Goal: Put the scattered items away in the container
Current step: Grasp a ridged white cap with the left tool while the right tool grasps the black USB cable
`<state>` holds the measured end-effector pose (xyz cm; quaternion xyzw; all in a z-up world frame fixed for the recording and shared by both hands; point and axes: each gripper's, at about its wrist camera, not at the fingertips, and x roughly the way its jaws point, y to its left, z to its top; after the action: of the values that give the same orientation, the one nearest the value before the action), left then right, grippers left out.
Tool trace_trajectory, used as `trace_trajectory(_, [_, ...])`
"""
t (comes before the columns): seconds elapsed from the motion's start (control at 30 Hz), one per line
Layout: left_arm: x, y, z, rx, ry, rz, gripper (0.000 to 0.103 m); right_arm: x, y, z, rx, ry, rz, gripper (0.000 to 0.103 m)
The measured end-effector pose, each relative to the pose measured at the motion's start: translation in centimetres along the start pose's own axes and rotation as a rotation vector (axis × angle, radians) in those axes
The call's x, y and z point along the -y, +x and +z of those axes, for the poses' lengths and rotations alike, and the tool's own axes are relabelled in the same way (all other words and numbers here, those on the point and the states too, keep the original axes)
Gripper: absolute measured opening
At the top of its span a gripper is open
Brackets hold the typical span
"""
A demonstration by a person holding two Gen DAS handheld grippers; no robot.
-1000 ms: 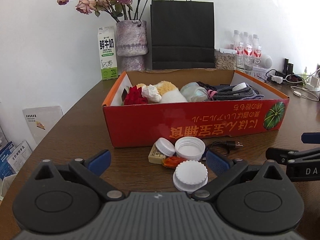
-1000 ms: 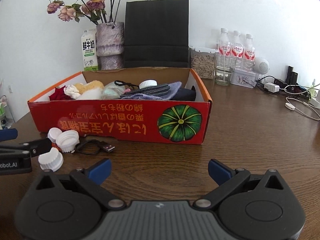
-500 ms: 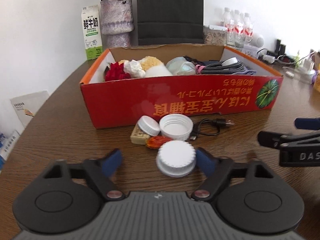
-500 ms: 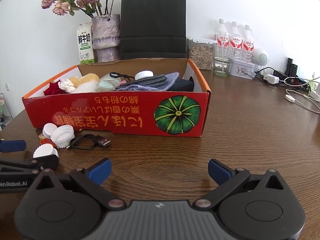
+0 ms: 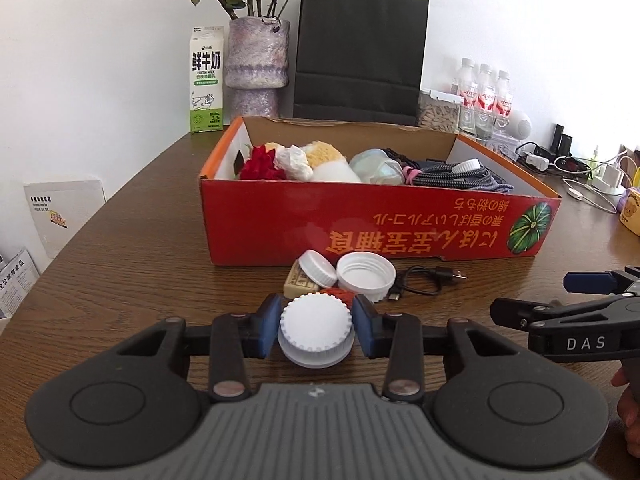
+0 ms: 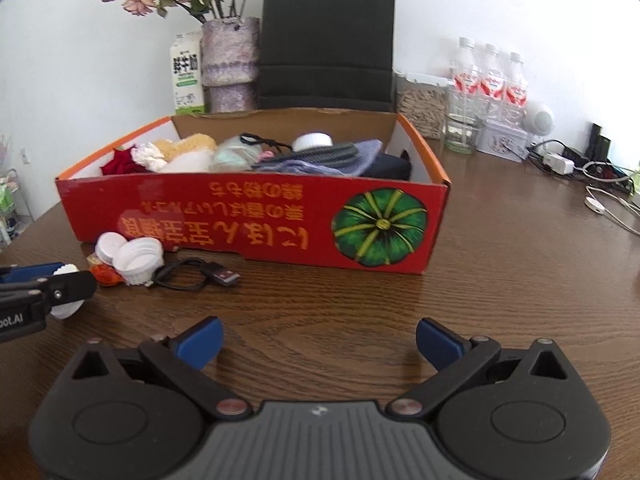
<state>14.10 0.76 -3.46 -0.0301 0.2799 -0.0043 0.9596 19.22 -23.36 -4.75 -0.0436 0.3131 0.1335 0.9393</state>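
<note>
Left wrist view: white cap point(image 5: 316, 330) sat on the table point(image 5: 132, 248) in front of the box point(image 5: 376, 224), between the pads of the left gripper point(image 5: 316, 326). A second ago those jaws stood wide with the cap ahead of them; now they were closing on it, blue pads at or almost at the ribbed rim, contact too close to call. The grab looked nearly done, so lift and drop into the box should be next, in my judgement.

Just behind the cap, toward the box: an orange-red bit point(image 5: 338, 295), a small tan block point(image 5: 298, 282), a smaller cap point(image 5: 318, 267) and an open lid point(image 5: 366, 276), all bunched near the box front wall. A black cable point(image 5: 424, 282) lay right of them. All still outside the box, so several items remained.

The box was already fairly full at its left and middle; less piled at its right end.

Right gripper point(image 6: 320, 344) hovered right of the cap, jaws apart, nothing between them, bare table in front of it.

The box front wall stood higher than the cap, so the cap must clear that edge. Open table left of the box.
</note>
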Motion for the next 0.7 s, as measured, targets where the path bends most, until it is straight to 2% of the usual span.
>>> trace_trajectory(0.27, [-2.3,-0.5,0.2,0.023,-0.039,0.041,0.040,-3.8,1.6,2.2,0.006,-0.082,0.074,0.103])
trace_trajectory(0.57, [-3.8,-0.5,0.2,0.032,-0.072,0.046,0.040,-5.0,4.8,3.5,-0.060,-0.077,0.114,0.102])
trace_trajectory(0.63, [-3.9,-0.4,0.1,0.030,-0.080,0.044,0.040,-5.0,4.5,3.5,-0.047,-0.079,0.126,0.093])
trace_trajectory(0.7, [-4.0,-0.4,0.1,0.030,-0.086,0.042,0.040,-5.0,4.0,3.3,-0.026,-0.093,0.147,0.064])
